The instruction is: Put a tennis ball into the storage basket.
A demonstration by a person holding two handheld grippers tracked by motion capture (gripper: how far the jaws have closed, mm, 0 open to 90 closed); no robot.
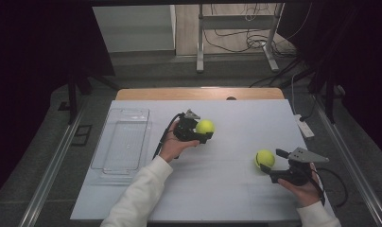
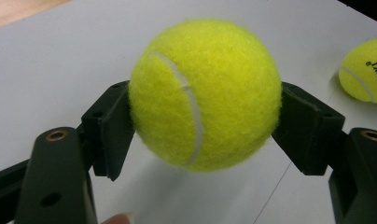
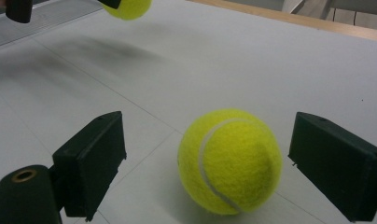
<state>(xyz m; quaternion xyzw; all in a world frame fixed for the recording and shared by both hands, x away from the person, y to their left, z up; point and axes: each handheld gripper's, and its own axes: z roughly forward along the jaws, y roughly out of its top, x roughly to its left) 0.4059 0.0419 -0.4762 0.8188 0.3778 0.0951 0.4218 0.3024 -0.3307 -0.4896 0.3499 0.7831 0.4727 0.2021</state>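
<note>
gripping one tennis ball (image 2: 205, 95), left tool (image 1: 198, 131); right tool (image 1: 272, 165) open around second ball (image 3: 230, 161), clear tray (image 1: 123, 142) nearby

Two tennis balls (image 2: 203, 93) (image 3: 229, 161) of fuzzy yellow felt with smooth white seams. Gripper jaws of matt black plastic. Table (image 1: 236, 189) with a smooth, matt pale surface. Tray (image 1: 123, 142) of clear, glossy plastic.

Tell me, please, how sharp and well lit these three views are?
High view: dim, dark surroundings, table evenly lit. Left gripper view: held tennis ball sharp, felt fuzz visible. Right gripper view: resting ball sharp with a soft shadow; the far ball blurred.
</note>
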